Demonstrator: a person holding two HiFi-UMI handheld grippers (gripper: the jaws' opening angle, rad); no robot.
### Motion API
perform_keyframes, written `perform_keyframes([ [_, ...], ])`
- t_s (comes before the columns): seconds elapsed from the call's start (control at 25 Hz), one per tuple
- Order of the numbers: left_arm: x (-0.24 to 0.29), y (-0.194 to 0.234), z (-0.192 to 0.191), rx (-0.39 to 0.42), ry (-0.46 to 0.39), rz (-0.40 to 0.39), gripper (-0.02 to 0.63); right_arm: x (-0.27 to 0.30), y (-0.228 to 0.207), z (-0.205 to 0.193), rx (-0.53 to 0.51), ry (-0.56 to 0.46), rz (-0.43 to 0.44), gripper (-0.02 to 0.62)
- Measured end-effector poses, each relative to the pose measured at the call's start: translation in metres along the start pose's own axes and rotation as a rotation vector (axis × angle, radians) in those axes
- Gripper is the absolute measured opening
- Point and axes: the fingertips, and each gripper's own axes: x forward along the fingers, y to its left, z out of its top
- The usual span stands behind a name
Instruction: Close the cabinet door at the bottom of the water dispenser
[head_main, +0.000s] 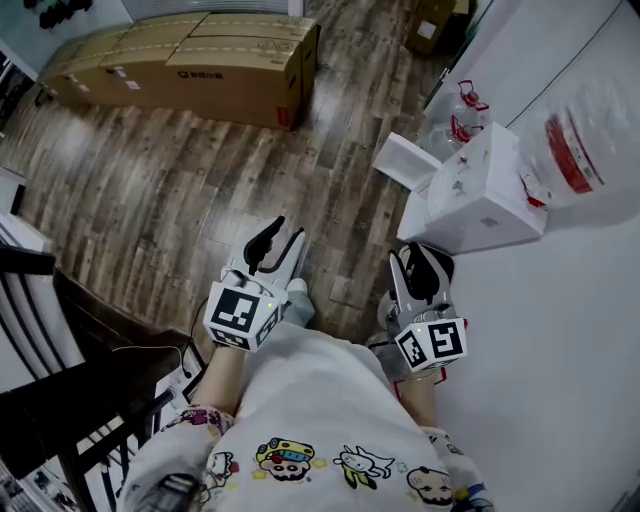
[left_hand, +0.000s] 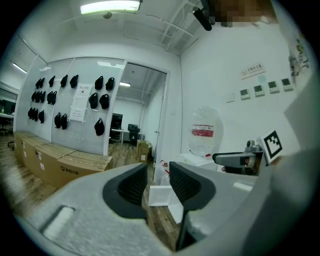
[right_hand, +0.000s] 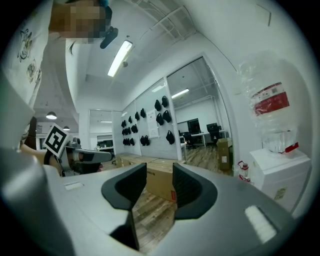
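The white water dispenser (head_main: 480, 190) stands against the right wall with a clear bottle (head_main: 580, 150) on top. Its bottom cabinet door (head_main: 405, 160) stands open, swung out to the left over the wood floor. My left gripper (head_main: 280, 238) and right gripper (head_main: 412, 258) are side by side below it, well short of the door, both open with nothing between the jaws. In the left gripper view the open door (left_hand: 161, 195) shows through the gap of that gripper (left_hand: 159, 187). The right gripper (right_hand: 160, 187) frames a cardboard box, with the dispenser (right_hand: 280, 170) off to its right.
Long cardboard boxes (head_main: 200, 60) lie on the floor at the back. A pegboard wall with black items (left_hand: 70, 100) stands behind them. Dark furniture (head_main: 60, 330) sits at the lower left. A white wall (head_main: 560, 330) runs along the right.
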Motion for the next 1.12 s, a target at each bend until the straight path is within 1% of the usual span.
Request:
perform_keyframes([
  [0.16, 0.014, 0.038, 0.006, 0.0, 0.002, -0.007, 0.132, 0.041, 0.0, 0.004, 0.009, -0.005, -0.021, 0.156],
  [0.28, 0.02, 0.057, 0.006, -0.007, 0.005, -0.014, 0.132, 0.061, -0.002, 0.005, 0.012, -0.012, -0.042, 0.158],
  [0.44, 0.027, 0.077, 0.004, -0.006, 0.013, -0.023, 0.132, 0.079, -0.007, 0.001, 0.021, -0.016, -0.07, 0.16],
  [0.68, 0.051, 0.098, -0.001, -0.027, 0.029, -0.013, 0.132, 0.106, -0.027, -0.011, 0.054, 0.016, -0.087, 0.17],
  [0.92, 0.106, 0.13, 0.008, -0.022, 0.02, 0.008, 0.137, 0.161, -0.069, -0.009, 0.062, 0.01, -0.084, 0.175],
  [1.12, 0.177, 0.156, 0.03, -0.02, 0.012, 0.018, 0.138, 0.218, -0.123, 0.014, 0.052, 0.002, -0.082, 0.178],
])
